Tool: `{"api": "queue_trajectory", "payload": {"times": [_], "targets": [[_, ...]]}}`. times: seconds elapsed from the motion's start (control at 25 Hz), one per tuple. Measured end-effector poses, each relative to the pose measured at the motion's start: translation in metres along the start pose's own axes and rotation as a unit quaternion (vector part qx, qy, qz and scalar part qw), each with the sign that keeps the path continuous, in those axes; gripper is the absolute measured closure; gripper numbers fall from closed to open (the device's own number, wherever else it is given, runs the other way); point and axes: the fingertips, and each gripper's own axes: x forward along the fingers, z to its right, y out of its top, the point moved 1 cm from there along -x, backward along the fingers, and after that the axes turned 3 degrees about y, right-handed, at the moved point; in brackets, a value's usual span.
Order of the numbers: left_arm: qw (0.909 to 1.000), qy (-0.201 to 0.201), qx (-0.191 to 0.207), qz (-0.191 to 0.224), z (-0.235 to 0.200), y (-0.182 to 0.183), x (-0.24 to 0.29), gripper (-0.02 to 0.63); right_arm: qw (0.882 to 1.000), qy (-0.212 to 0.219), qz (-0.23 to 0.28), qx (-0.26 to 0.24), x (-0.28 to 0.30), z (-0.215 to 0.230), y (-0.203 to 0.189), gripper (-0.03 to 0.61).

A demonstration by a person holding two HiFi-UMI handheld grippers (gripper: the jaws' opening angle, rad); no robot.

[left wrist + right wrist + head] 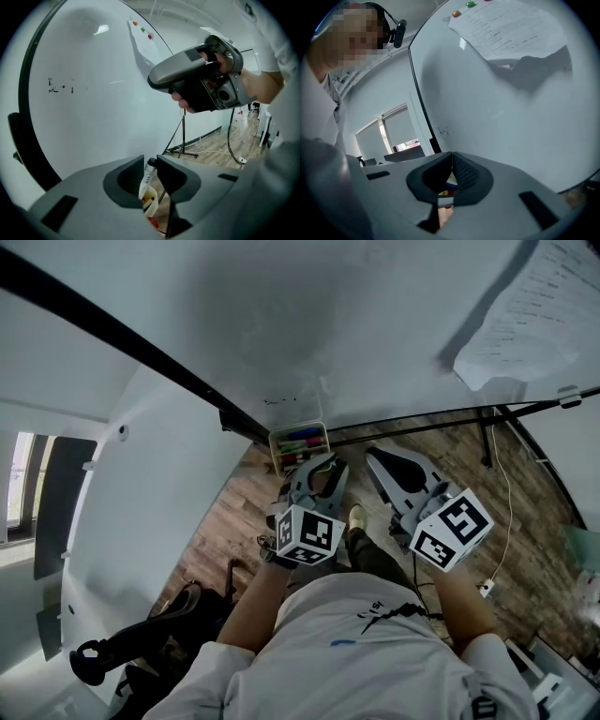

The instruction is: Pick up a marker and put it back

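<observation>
The white-barrelled marker with a black end is clamped between the jaws of the left gripper. It stands slightly tilted, its black end up and close to the white whiteboard. Below it, seen through the gap between the jaws, is the clear plastic box of coloured markers. In the head view that box sits at the whiteboard's lower edge, with the left gripper just in front of it.

The right gripper has its jaws pressed together with nothing between them. It points at the whiteboard and is level with and near the left one in the head view, not touching it. The left gripper view shows it raised at the upper right.

A printed white paper sheet hangs on the board under a green round magnet and an orange round magnet. Small black scribbles mark the board. Brown wooden plank flooring lies below.
</observation>
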Motion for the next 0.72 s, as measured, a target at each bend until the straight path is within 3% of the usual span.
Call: {"api": "queue_trajectory", "payload": {"times": [0.16,0.32,0.72], "targets": [[0.9999,-0.014,0.002,-0.009,0.009,-0.003,0.006,0.531,1.0,-0.002,0.002,0.003,-0.006,0.004,-0.001,0.565],[0.9992,-0.038,-0.002,-0.015,0.019,-0.001,0.008,0.48,1.0,0.009,0.011,0.008,-0.012,0.004,0.0,0.565],[0.9993,-0.034,-0.018,0.001,0.025,0.024,-0.009,0.479,0.999,0.03,0.018,0.001,-0.02,-0.002,0.008,0.565]]}}
